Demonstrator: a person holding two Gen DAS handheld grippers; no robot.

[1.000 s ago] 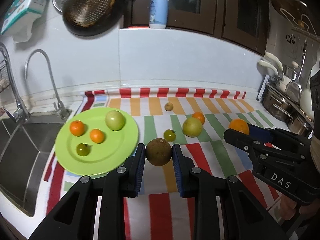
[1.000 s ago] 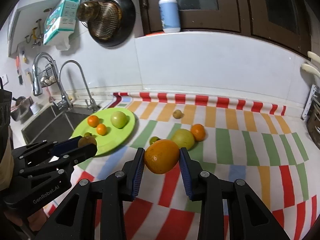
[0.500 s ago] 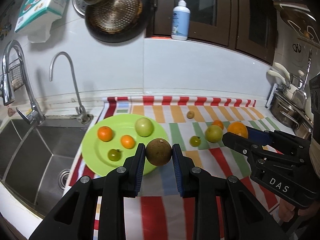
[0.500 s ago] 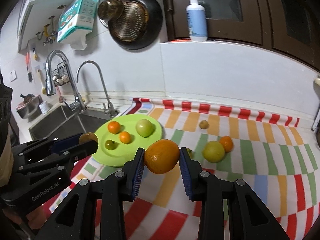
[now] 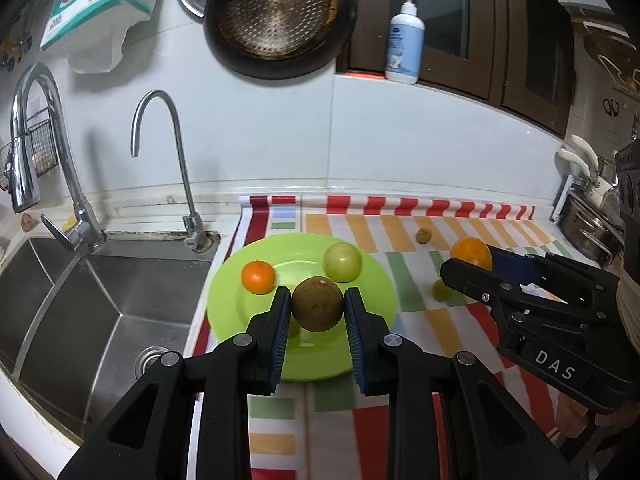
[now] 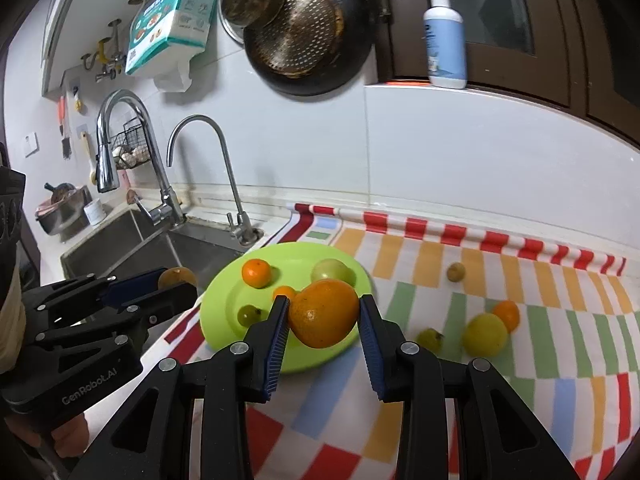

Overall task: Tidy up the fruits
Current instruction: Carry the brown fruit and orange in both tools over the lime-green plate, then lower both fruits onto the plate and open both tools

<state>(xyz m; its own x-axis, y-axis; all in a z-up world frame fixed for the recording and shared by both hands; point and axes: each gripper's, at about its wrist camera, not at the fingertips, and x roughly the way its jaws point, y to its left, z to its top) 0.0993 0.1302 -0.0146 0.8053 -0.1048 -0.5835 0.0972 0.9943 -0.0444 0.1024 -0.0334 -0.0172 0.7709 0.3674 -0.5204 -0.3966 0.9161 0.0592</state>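
Observation:
My left gripper point(image 5: 317, 300) is shut on a round brown fruit point(image 5: 317, 314), held above the near side of the green plate point(image 5: 236, 320). My right gripper point(image 6: 324, 303) is shut on a large orange point(image 6: 324, 316) above the same plate point(image 6: 220, 304). On the plate lie a small orange point(image 6: 257, 273), a second small orange point(image 6: 285, 291), a pale green fruit point(image 6: 334, 270) and a small green fruit point(image 6: 249, 315). The striped cloth point(image 6: 560, 320) carries a yellow-green fruit point(image 6: 485, 334), a small orange point(image 6: 508, 314), a small green fruit point(image 6: 430, 339) and a little brown fruit point(image 6: 456, 271).
A steel sink point(image 5: 80, 300) lies directly left of the plate, with two taps point(image 5: 176, 160) behind it. Steel pots point(image 5: 588, 232) stand at the far right. A pan point(image 5: 280, 28) hangs on the wall and a soap bottle point(image 5: 405, 40) stands on the ledge.
Both grippers have moved left with their fruit, from above the striped cloth to above the green plate. More of the sink has come into view. Both grips are unchanged.

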